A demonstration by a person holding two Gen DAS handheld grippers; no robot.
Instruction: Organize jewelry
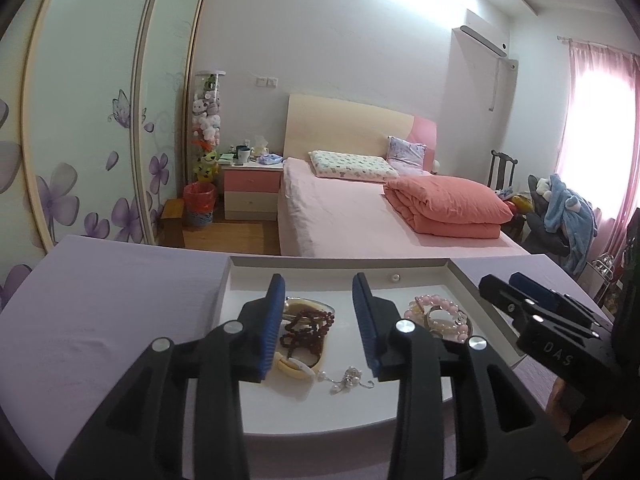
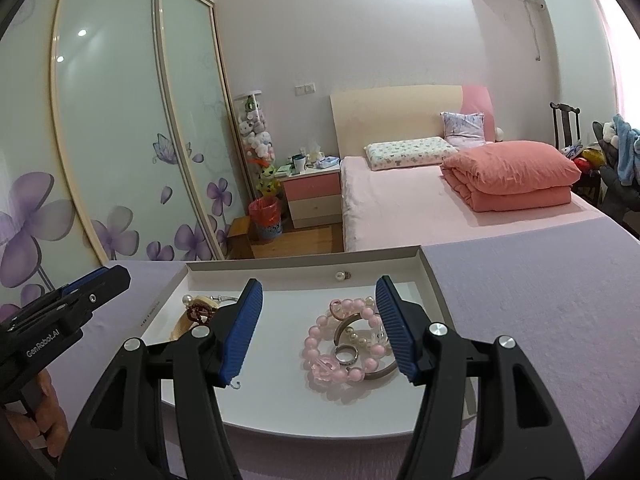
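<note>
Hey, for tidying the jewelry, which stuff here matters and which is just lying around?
Job:
white tray
pink bead bracelet
dark red bead string
silver ring
loose pearl
pearl earring

Lying about:
folded coral duvet
red waste bin
blue garment

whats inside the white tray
The white tray holds a pink bead bracelet over a metal bangle and a ring, dark red beads, a pearl earring and a lone pearl. Gripper fingers hide parts of both piles.
</note>
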